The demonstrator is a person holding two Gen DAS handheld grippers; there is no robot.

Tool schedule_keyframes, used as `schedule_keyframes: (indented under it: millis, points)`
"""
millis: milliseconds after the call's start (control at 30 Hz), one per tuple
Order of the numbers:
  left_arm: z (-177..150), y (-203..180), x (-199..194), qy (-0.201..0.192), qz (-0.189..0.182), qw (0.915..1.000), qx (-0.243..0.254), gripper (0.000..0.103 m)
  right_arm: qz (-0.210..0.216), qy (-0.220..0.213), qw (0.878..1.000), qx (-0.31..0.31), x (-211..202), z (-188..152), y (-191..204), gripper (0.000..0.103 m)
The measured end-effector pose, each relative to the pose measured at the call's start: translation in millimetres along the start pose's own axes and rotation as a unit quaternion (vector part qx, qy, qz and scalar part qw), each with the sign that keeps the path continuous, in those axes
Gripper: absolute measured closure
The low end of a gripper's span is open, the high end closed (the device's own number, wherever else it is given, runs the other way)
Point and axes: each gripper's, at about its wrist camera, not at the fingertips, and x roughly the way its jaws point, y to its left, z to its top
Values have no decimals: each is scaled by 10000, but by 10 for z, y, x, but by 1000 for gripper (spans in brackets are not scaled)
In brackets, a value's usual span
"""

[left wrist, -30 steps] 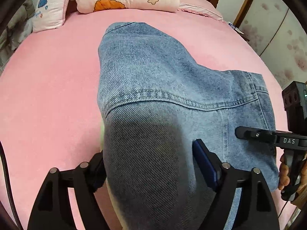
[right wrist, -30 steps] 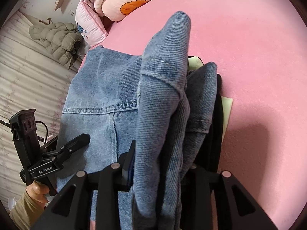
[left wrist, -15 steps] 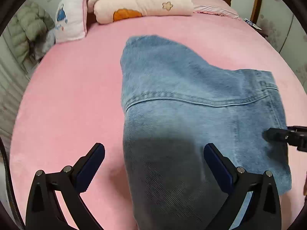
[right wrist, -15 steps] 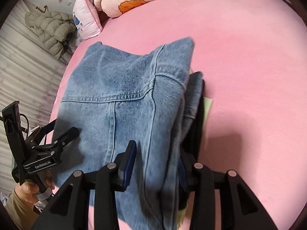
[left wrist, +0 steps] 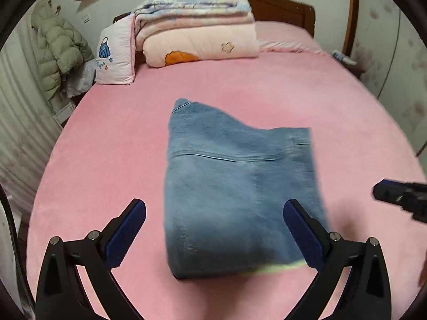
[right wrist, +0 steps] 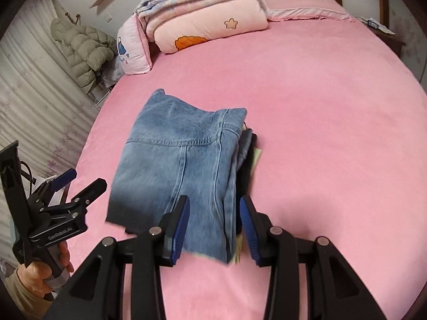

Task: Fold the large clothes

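A folded pair of jeans [left wrist: 240, 192] is seen lying on the pink bed [left wrist: 106, 146], with nothing holding it. The left gripper [left wrist: 214, 213] is held above the near end of the jeans, its jaws spread wide and clear of the cloth, having just been opening. The right gripper [right wrist: 214, 213] is held over the stacked right edge of the jeans; its jaws stand narrower, have also just been opening, and the pads are not seen pressing the denim.

Only in the right wrist view are the layered edge, a dark layer and a pale green strip [right wrist: 257, 157] beside it shown, along with the person's hand [right wrist: 40, 272] on the left gripper's handle. At the head of the bed, folded quilts [left wrist: 197, 26] and a pillow [left wrist: 117, 53] are stacked; a padded coat [left wrist: 58, 50] hangs by the wall. Nothing is seen blocking the jeans.
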Motion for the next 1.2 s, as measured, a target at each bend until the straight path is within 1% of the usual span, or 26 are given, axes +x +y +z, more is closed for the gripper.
schedule_keyframes:
  millis: [133,267,333,400,467,500,633,733,833,867,1000,1200]
  points:
    - [-165,-231,-623,-55,-345,9993,-136,1,-47,-6,10000,23,-490,-277,-20,63]
    - [-364,-482,-1285,-19,-818,9958,-399,1,-109,-25,9999,-28,-1027,-584,-38,63]
    - [-462,-600,-1595,20,-964,9940,-517,1,-180,-62,9998,-109,-1344,-744,-34,63]
    - [-576,-742,-1905,-10,-1025,9932,-548,1,-209,-137,9995,-185,-1638,-877,-31,63]
    - [-698,-892,-2215,-86,-984,9937,-526,1,-238,-228,9992,-237,-2019,-1054,-42,63]
    - [-777,-984,-2401,-134,-932,9943,-508,1,-251,-266,9990,-252,-2143,-1109,-45,63]
    - [-1068,-1299,-2958,-155,-808,9953,-506,1,-395,-386,9977,-386,-2770,-1443,-95,63]
    - [-1271,-1505,-3282,-142,-875,9944,-583,1,-454,-385,9970,-503,-3162,-1686,-162,63]
    - [-1463,-1733,-3562,-79,-826,9946,-623,1,-493,-347,9962,-624,-3479,-1928,-239,63]
    - [-1528,-1810,-3679,-100,-818,9944,-656,1,-500,-327,9960,-664,-3562,-1997,-263,63]
    - [-1697,-2030,-3940,-131,-750,9945,-714,1,-469,-302,9961,-689,-3886,-2316,-414,63]
    - [-1952,-2393,-4180,-131,-611,9962,-606,1,-379,-218,9970,-634,-4111,-2708,-600,63]
